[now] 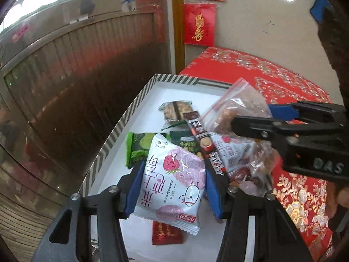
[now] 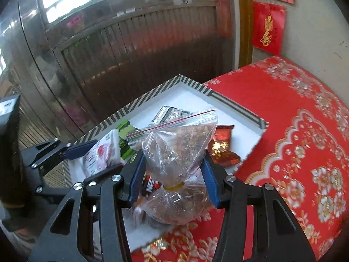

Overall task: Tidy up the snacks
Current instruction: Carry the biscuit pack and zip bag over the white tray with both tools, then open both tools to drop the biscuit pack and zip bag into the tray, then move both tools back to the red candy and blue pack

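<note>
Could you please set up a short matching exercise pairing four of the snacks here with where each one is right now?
Things:
1. strawberry packet
2. zip bag of brown snacks
3. dark stick sachet
4. bar in clear wrapper

Places:
A. lying alone toward the far end of the striped box
B. between the left gripper's fingers
C. between the right gripper's fingers
D. lying slantwise across the green packets

Pairs: 1-B, 2-C, 3-D, 4-A
</note>
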